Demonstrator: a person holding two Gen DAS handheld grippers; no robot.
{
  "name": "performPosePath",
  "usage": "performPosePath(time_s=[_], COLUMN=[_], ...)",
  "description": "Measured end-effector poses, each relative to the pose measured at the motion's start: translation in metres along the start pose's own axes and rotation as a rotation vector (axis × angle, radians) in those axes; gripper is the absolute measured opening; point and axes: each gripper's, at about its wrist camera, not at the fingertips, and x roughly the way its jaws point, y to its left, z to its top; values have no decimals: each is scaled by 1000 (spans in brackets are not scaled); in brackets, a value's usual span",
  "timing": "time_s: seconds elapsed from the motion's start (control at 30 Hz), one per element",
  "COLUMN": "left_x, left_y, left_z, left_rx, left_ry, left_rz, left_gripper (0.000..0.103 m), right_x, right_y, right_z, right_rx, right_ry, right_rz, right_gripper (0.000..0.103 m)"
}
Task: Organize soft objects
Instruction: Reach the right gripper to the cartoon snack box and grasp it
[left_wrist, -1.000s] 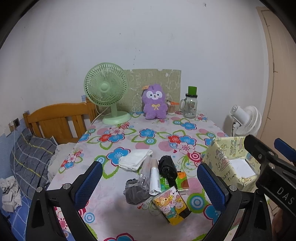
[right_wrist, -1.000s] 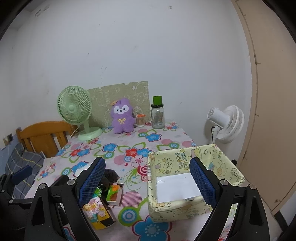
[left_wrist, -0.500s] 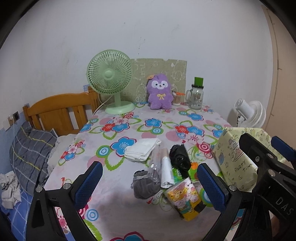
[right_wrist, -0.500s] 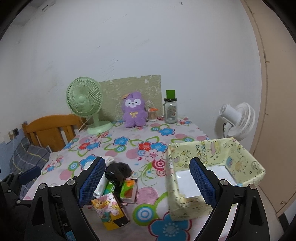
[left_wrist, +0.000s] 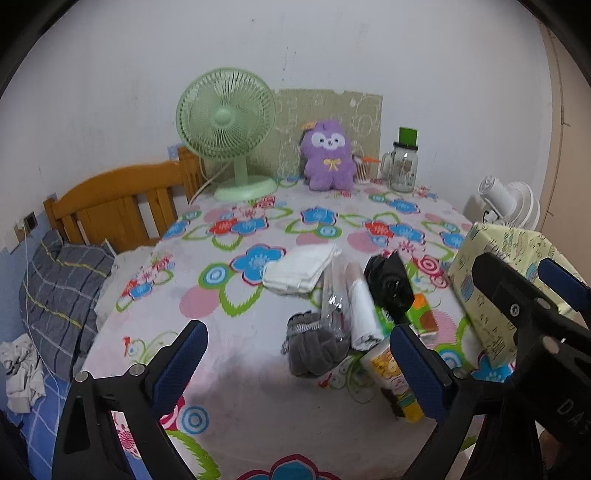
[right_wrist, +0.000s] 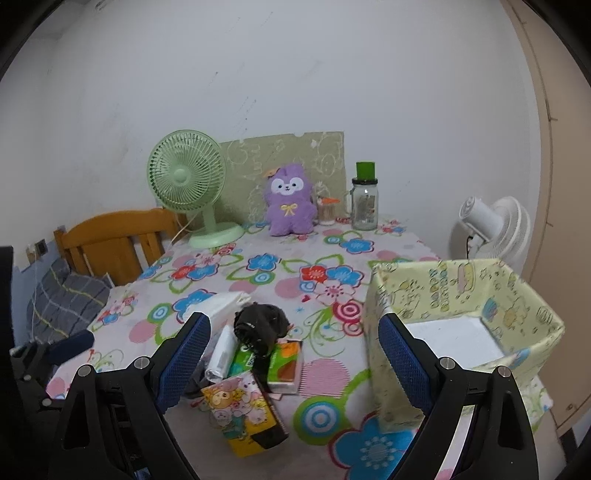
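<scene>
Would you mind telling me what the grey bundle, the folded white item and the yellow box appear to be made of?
Grey bundle: likely knitted fabric, matte, ribbed and slumped. Folded white item: probably soft cloth or tissue, matte with layered edges. Yellow box: seemingly cardboard wrapped in printed paper, with stiff, straight walls.

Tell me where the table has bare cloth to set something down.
Free: the cloth between the green fan and the folded white cloth, and the near-left corner before the left gripper. The yellow box shows a bare white floor. Crowded: the pile around the grey bundle.
</scene>
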Motion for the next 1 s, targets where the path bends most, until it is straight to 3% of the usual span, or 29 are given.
performPosePath(time_s=[0.3, 0.57, 0.87, 1.0], left_x=[27, 43, 57, 63], left_y=[4, 7, 10, 9], left_z=[-16, -24, -31, -34], left_rx=[-3, 5, 35, 41], left_ry=[103, 157, 201, 225], left_rz=[-29, -34, -7, -11], left_gripper=[96, 95, 95, 94], right_x=[26, 52, 76, 83], right_y=[18, 26, 31, 35], right_z=[-17, -31, -49, -54], right_rx=[-37, -45, 11, 17], right_ry=[116, 226, 367, 406], right_rz=[21, 28, 81, 93], right_gripper=[94, 88, 73, 58])
